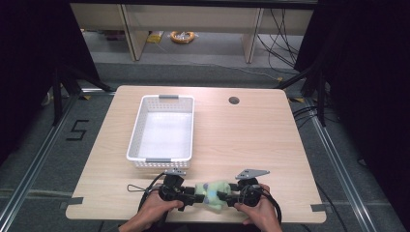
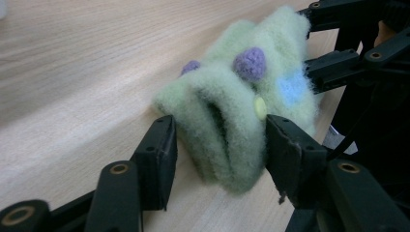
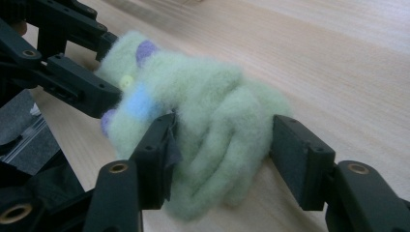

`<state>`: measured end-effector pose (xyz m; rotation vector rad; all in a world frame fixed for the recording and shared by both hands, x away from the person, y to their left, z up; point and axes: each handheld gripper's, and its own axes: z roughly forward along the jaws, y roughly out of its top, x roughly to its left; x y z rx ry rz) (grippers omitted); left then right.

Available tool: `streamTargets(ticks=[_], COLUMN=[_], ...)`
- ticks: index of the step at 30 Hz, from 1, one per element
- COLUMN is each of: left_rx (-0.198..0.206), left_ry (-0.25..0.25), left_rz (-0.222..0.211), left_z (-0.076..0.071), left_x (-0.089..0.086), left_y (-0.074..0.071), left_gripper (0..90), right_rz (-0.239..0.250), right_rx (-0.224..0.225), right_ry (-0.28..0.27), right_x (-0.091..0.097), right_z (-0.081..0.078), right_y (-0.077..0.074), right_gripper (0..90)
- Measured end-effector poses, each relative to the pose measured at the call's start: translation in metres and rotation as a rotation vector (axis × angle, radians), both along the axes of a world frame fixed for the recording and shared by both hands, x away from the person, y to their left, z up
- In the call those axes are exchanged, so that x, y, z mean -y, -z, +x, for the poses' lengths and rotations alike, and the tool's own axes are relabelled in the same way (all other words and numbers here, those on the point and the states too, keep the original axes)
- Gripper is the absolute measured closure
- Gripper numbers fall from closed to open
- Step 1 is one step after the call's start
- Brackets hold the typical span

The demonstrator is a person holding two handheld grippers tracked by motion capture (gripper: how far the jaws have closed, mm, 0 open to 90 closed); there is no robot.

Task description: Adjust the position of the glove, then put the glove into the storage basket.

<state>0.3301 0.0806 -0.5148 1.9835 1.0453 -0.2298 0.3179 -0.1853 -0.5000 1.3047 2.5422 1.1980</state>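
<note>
Fuzzy green sock [image 1: 213, 192]; one, between two hand-held grippers; one basket [image 1: 163, 126].

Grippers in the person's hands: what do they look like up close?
Both the left gripper and right gripper are black, with two flat-padded jaws on linked bars with brass-coloured pivots. A grey three-cornered plate tops the right one; black cables trail away.

A pale wood-grain surface [image 1: 241, 140] with rounded corners and a dark round cable hole [image 1: 234, 100] stands on grey floor [image 1: 208, 72]. Metal rails [image 1: 29, 174] run along the floor at both sides, and black tape marks [image 1: 77, 130] lie at the left. Behind stands light-coloured shelving [image 1: 193, 19], with cables [image 1: 280, 38] and what may be a yellow coil [image 1: 182, 36] beneath. Dark curtains [image 1: 367, 72] flank the scene.
</note>
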Motion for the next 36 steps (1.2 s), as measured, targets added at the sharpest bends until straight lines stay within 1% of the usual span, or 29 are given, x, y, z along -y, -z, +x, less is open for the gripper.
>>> streamTargets(ticks=[1,2,3,4,5,7,8,9,10,11,12,13,15,16,18,19,21,22,23,24,25,27,28,29,30,31,34,35,36], left_rx=[0.006,0.003,0.012,0.014,0.025,0.030,0.030,0.033,0.035,0.037,0.040,0.046,0.050,0.057,0.061,0.066,0.066,0.077,0.080,0.083,0.081,0.088,0.094,0.089,0.096,0.092,0.092,0.099,0.102], left_ry=[0.004,0.021,0.015,0.022,0.009,0.029,0.031,0.037,0.040,0.041,0.039,0.034,0.048,0.049,0.052,0.048,0.039,0.052,0.051,0.056,0.063,0.068,0.059,0.063,0.052,0.069,0.061,0.060,0.068], left_rz=[-0.005,-0.024,-0.020,-0.026,-0.024,-0.019,-0.027,-0.032,-0.031,-0.031,-0.036,-0.027,-0.037,-0.033,-0.033,-0.028,-0.021,-0.019,-0.031,-0.019,-0.040,-0.040,-0.039,-0.048,-0.034,-0.049,-0.058,-0.051,-0.055], left_z=[0.000,0.000,0.000,-0.001,-0.002,-0.001,-0.002,-0.002,-0.002,-0.002,-0.003,-0.003,-0.003,-0.003,-0.004,-0.004,-0.005,-0.005,-0.006,-0.006,-0.006,-0.006,-0.007,-0.007,-0.008,-0.007,-0.009,-0.009,-0.009], left_x=[0.000,0.001,0.002,0.002,0.003,0.001,0.001,0.001,0.001,0.000,0.000,0.000,0.000,0.000,0.000,0.000,0.000,-0.001,-0.001,-0.002,-0.001,-0.002,-0.003,-0.004,-0.004,-0.006,-0.007,-0.008,-0.009], left_y=[0.001,0.002,0.003,0.003,0.003,0.004,0.005,0.005,0.005,0.004,0.004,0.004,0.004,0.003,0.002,0.002,0.000,0.000,0.000,-0.002,-0.001,-0.004,-0.005,-0.005,-0.006,-0.006,-0.007,-0.008,-0.009], left_gripper=[47.2,48.9,50.8,52.3,54.2,58.4,60.7,62.2,64.4,65.4,66.3,67.0,68.2,68.7,69.2,69.3,69.6,69.8,70.0,70.2,70.3,70.5,70.6,70.6,70.6,70.6,70.6,70.6,70.6], right_rz=[0.005,0.014,0.011,0.017,0.025,0.052,0.059,0.056,0.062,0.077,0.075,0.079,0.083,0.092,0.079,0.096,0.089,0.089,0.106,0.109,0.113,0.114,0.122,0.129,0.139,0.116,0.133,0.133,0.141], right_rx=[-0.013,-0.021,-0.033,-0.029,-0.038,-0.051,-0.061,-0.044,-0.059,-0.055,-0.058,-0.055,-0.048,-0.052,-0.036,-0.034,-0.032,-0.024,-0.030,-0.031,-0.030,-0.024,-0.022,-0.026,-0.041,-0.010,-0.025,-0.025,-0.026], right_ry=[-0.003,-0.007,-0.013,-0.016,-0.011,-0.016,-0.011,-0.022,-0.008,-0.016,-0.034,-0.038,-0.038,-0.043,-0.036,-0.050,-0.041,-0.035,-0.047,-0.048,-0.050,-0.043,-0.047,-0.042,-0.043,-0.050,-0.055,-0.055,-0.053], right_x=[0.000,0.000,0.000,0.000,0.000,0.002,0.002,0.003,0.002,0.002,0.002,0.001,0.002,0.002,0.003,0.003,0.004,0.004,0.004,0.004,0.004,0.005,0.004,0.004,0.003,0.004,0.001,0.001,0.001], right_z=[0.000,0.000,0.000,0.001,0.001,0.002,0.002,0.003,0.002,0.001,0.001,0.001,0.000,0.000,-0.002,-0.001,-0.003,-0.003,-0.004,-0.004,-0.004,-0.005,-0.005,-0.005,-0.006,-0.005,-0.007,-0.007,-0.007], right_y=[0.001,0.002,0.002,0.003,0.004,0.006,0.007,0.008,0.007,0.007,0.006,0.006,0.005,0.005,0.003,0.004,0.002,0.002,0.001,0.000,0.000,-0.003,-0.003,-0.005,-0.006,-0.007,-0.009,-0.009,-0.009], right_gripper=[44.6,44.9,45.2,45.9,46.4,49.1,51.2,52.9,55.2,56.5,58.4,60.3,64.0,65.1,66.7,67.6,68.2,68.6,68.8,69.0,69.1,69.2,69.2,69.2,69.2,69.2,69.2,69.3,69.3])
